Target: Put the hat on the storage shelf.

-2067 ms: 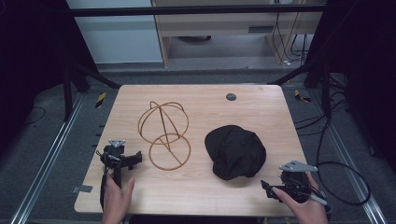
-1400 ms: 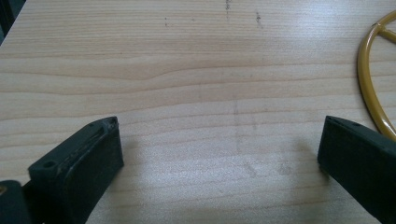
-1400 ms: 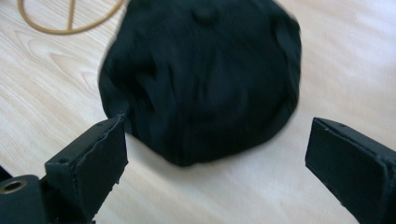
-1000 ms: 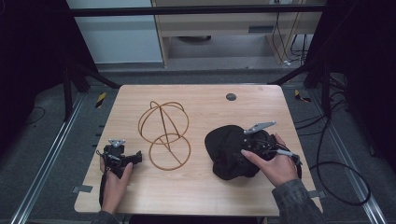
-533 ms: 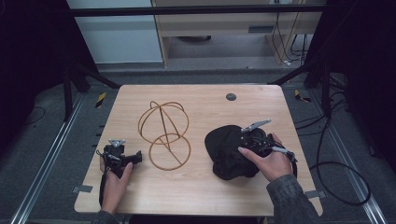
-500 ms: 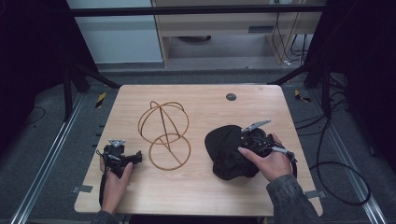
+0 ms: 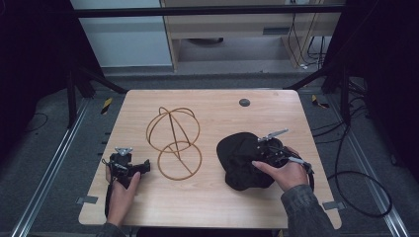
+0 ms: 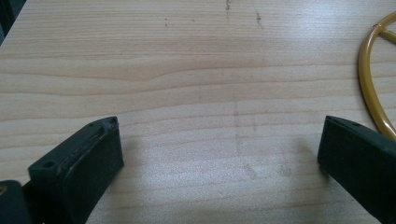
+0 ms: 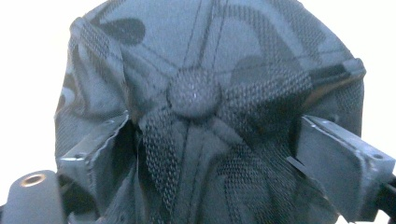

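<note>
A black knitted cap (image 7: 237, 168) lies on the right half of the wooden table (image 7: 212, 202). My right gripper (image 7: 250, 151) points down into its crown. In the right gripper view the cap (image 9: 196, 51) shows from above, and the right gripper (image 9: 210, 135) straddles the top button (image 9: 194, 91). Its jaws have just been closing and still stand apart, with bunched fabric between them. My left gripper (image 7: 144, 167) rests near the table's left front, open over bare wood (image 8: 219, 144).
A gold wire hat stand (image 7: 173, 136) lies on its side between the two grippers, and its ring (image 8: 373, 93) is close to the left gripper's right jaw. A small dark disc (image 7: 244, 102) sits near the table's far edge. Cables trail off to the right.
The right hand came from the table's front right corner onto the cap and has sunk a little into its crown. The left hand has stayed put.
</note>
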Available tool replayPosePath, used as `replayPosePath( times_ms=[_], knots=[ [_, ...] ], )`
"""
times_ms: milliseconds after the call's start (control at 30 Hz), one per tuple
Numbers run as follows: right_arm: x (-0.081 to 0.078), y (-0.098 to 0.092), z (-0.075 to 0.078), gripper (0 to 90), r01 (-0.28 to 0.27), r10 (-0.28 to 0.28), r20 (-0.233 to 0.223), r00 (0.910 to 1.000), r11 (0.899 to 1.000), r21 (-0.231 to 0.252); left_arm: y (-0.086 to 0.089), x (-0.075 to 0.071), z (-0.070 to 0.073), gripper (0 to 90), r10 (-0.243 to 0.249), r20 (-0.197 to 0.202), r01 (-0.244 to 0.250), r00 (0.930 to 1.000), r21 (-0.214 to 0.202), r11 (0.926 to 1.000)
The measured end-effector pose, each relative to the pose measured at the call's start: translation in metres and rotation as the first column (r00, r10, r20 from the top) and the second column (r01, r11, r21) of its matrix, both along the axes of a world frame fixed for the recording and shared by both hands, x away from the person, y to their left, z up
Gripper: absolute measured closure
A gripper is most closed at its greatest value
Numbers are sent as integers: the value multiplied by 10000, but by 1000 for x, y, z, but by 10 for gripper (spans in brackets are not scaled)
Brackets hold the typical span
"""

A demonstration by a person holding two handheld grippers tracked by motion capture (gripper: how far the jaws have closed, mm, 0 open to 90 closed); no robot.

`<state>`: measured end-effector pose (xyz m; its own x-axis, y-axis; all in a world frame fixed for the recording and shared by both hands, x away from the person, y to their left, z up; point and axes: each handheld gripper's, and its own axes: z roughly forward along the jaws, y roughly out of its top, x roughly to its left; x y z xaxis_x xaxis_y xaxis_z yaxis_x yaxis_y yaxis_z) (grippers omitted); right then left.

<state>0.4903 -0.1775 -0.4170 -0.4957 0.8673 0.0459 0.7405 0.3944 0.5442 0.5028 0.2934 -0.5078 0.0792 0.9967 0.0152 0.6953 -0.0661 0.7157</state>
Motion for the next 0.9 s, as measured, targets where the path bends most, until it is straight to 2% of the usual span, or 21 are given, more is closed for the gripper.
replayPosePath(
  times_ms=[133,333,600,733,900],
  knots=[
    [0,-3,-2,236,-87,87,-48,10000,9999,53,0,0,0,0,-3,-2,3,10000,2,10000],
    [-3,-5,-2,457,-325,329,-255,9991,9994,153,0,0,0,0,1,1,-1,10000,-4,10000],
    [-1,-7,2,737,-690,712,-391,9967,9961,543,0,0,0,0,0,-2,0,10000,-1,10000],
    [1,-8,6,806,-859,885,-371,9954,9941,660,0,0,0,0,-2,-2,2,10000,-1,10000],
    [4,-9,14,841,-1010,1034,-334,9941,9926,672,0,0,0,0,-2,-2,2,10000,0,10000]
  ],
)
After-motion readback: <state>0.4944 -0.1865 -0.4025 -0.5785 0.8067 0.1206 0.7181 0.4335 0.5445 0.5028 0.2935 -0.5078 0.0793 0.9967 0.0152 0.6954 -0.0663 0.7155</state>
